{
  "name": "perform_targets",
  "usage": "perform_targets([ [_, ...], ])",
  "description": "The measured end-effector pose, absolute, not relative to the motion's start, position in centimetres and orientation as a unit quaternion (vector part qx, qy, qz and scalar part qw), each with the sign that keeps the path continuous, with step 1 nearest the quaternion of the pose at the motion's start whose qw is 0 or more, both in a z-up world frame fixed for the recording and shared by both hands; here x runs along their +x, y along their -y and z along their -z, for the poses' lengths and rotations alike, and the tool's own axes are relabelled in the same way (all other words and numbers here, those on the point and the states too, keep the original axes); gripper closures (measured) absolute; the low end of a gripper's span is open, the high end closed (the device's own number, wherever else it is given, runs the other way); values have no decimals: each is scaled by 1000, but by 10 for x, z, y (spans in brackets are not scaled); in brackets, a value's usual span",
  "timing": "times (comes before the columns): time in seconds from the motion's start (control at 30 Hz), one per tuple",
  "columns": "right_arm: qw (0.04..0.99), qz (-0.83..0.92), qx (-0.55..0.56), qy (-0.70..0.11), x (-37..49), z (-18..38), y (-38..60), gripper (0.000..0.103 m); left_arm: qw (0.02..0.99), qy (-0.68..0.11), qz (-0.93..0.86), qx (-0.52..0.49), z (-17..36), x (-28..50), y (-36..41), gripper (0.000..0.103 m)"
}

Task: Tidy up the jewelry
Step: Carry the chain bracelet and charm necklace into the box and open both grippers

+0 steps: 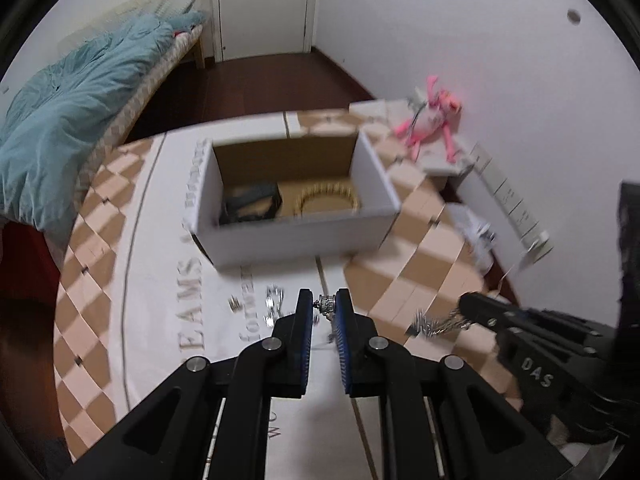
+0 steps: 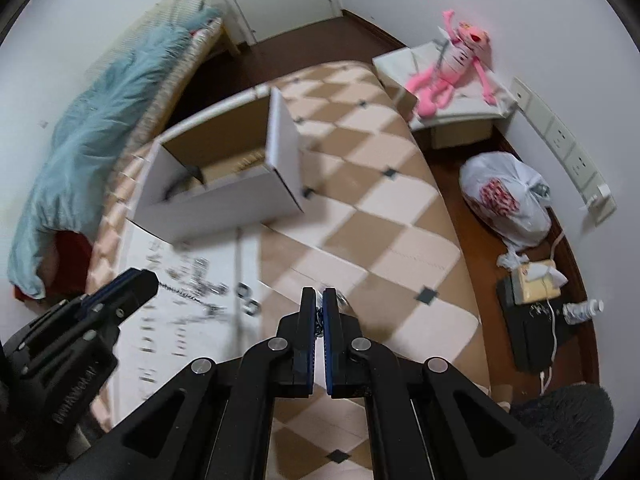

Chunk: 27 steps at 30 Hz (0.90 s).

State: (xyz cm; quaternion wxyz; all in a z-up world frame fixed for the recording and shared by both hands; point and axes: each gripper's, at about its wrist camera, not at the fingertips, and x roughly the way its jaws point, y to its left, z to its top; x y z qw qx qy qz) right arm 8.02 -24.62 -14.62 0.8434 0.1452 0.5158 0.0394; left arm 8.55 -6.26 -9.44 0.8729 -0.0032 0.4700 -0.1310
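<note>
The left gripper [image 1: 324, 305] pinches a blurred silver trinket [image 1: 325, 305]; the right gripper [image 2: 319, 300] clamps a half-hidden chain [image 2: 319, 320].

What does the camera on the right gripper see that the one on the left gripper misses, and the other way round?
Only the right wrist view shows the tied white plastic bag on the floor, the small bottle lying by a dark box, and the wall sockets.

Only the left wrist view looks down into the box far enough to show a gold beaded bracelet and a dark pouch inside.

Both show the open white cardboard box, the pink plush toy, the blue quilt, and both grippers pinching silver jewelry: left gripper, right gripper.
</note>
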Motion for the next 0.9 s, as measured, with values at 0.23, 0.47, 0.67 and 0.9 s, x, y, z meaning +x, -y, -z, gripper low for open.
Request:
perform_targets([
  [0.23,859,-86,158,-480,102,88,242,100,882,-442,158,-38,34,103,43,94],
  [0.47,879,-119,126,-444,150,30,226,100,891,-413,182,-42,-14,137,38,94],
  [0.67,866,-131,109,-470,204,32,212,100,886,-431,168,-40,-14,183,29,94],
  [0.9,822,-141,129,-537,264,80,204,100,865,-479,147,-18,29,231,25,94],
])
